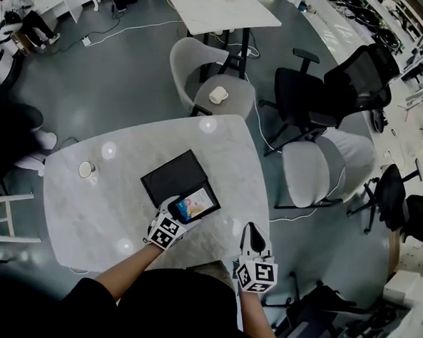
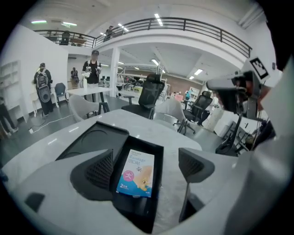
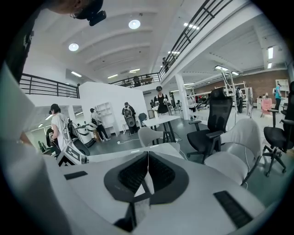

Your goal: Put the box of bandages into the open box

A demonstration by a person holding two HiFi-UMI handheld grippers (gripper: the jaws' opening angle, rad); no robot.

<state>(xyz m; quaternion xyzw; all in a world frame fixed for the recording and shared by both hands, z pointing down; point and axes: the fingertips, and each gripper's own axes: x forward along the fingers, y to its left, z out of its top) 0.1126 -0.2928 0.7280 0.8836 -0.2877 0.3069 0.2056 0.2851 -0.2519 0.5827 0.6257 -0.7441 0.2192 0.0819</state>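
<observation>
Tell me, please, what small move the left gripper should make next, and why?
Probably lift the left gripper up and away: the blue-and-white cardboard box of bandages already lies inside the black rectangular open box, and the jaws stand open above it.

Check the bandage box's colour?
Bandage box: mostly white, with a blue lower corner and an orange-peach picture. The left gripper view shows it best.

Illumination: bright and even, from round ceiling lamps (image 3: 134, 24) and strip lights (image 2: 158, 19); shadows faint and soft. Glare: pale round reflections on the marble table (image 1: 78, 216). Distortion: heavy fisheye bending at every edge, with a black vignette round both gripper views. Focus: box of bandages (image 2: 136, 173) fairly crisp; right gripper (image 3: 147, 158) soft close to the lens; distant figures hazy.
</observation>
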